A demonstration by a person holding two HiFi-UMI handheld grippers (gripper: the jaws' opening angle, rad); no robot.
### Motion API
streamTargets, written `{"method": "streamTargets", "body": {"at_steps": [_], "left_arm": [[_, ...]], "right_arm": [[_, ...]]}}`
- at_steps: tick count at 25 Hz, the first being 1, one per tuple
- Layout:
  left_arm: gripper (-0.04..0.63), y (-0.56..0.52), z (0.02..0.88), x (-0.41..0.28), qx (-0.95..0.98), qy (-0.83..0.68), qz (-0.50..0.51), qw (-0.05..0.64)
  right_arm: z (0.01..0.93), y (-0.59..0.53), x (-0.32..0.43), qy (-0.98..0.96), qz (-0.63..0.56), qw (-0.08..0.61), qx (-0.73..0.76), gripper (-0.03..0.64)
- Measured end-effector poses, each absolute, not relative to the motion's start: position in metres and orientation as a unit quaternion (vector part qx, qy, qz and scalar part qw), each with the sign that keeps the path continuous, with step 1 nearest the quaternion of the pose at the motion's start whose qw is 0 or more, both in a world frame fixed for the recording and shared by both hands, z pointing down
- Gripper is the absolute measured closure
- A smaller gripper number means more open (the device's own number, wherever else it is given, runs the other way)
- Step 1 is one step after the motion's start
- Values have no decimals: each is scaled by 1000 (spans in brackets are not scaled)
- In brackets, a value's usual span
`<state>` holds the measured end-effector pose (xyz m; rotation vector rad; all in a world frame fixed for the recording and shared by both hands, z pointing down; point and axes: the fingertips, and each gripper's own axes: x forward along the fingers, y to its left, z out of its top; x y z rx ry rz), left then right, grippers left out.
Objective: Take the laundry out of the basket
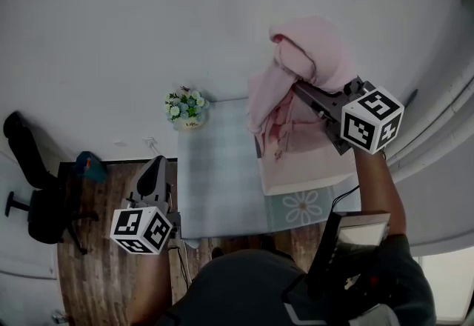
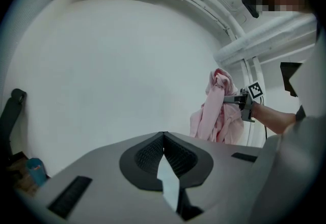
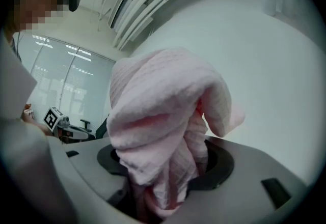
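While L claw (image 1: 154, 178) hangs low, R claw (image 1: 298, 86) holds pink garment (image 1: 315, 50) high, level.

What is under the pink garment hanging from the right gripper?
A pink rectangular thing lies on the table below it, beside a daisy-print mat. The garment covers its far part, so its contents are hidden.

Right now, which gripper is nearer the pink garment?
Right. The right gripper is clamped on the pink garment, holding it up; the left gripper is shut, empty, off to its side.
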<state>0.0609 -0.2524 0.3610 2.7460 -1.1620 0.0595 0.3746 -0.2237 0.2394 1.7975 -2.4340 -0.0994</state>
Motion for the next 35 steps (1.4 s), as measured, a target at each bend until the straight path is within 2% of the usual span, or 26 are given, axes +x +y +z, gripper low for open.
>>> {"method": "streamTargets", "body": {"at_steps": [11,18,21,27,32,35], "left_arm": [[588,-252,336,-6,896,-438,-15,72],[588,-251,318,-92,871,-487,-36,55],[588,-245,309,-114,860,-508,-38,42],[588,-226,291,-102,840,-542,-34,18],[588,-215,295,-168,819,-573,-31,19],[588,-214,288,-180,809,-587,-33,13]], "right_arm": [[144,-248,299,-833,-63,-45,549,314],[116,-269,194,-861,-77,-67,498,313],[111,-272,165,-873,-80,-78,474,313],[110,-272,161,-894,-83,-94,430,313],[128,-277,73,-914,-61,-100,389,313],[144,-280,45,-924,-46,-100,367,313]]}}
